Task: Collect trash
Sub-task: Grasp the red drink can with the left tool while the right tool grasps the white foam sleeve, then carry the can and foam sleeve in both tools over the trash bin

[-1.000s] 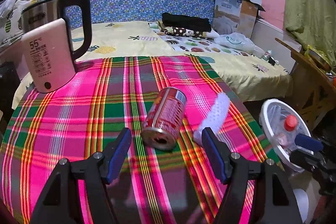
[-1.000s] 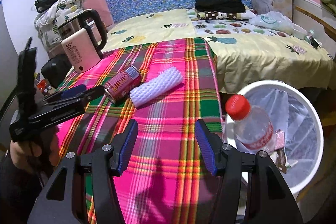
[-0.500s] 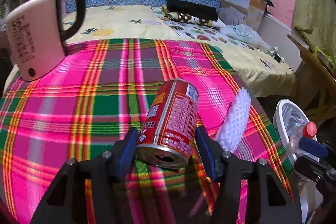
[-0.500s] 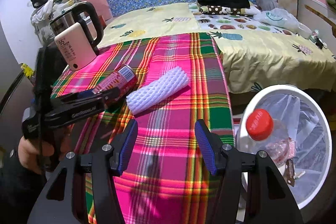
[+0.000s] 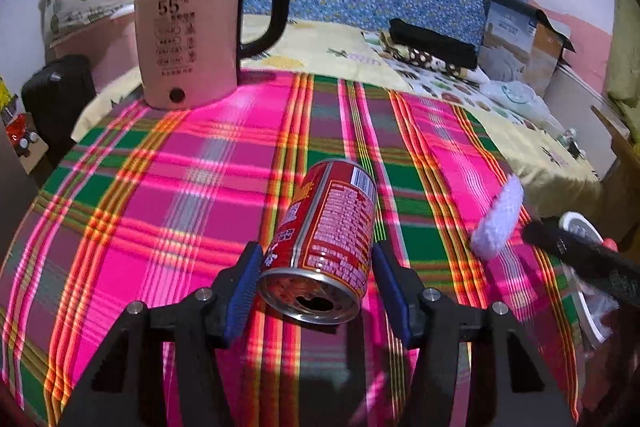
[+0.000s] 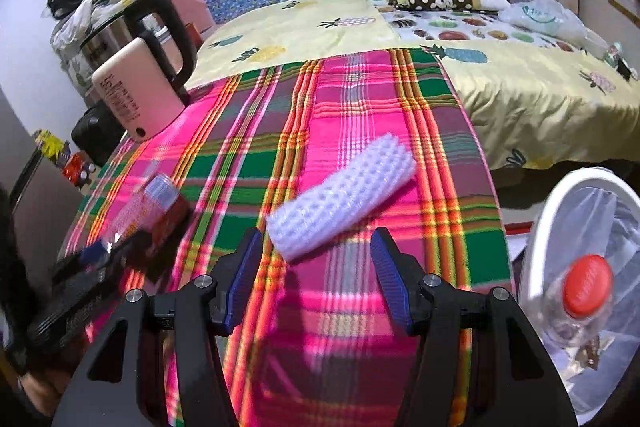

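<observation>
- The left gripper has its blue pads clamped on either side of the red can, which lies on its side with its open end toward the camera.
- The right gripper hangs with its jaws spread and nothing between them, just short of the white foam net sleeve.
- Both pieces lie on the plaid tablecloth.
- The white trash bin stands beside the table, a red-capped bottle inside.
- A pink kettle stands at the far corner.

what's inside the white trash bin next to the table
The white trash bin has a clear liner holding a clear plastic bottle with a red cap and some small brownish scraps. The bin's wall and the bottle hide its bottom.
</observation>
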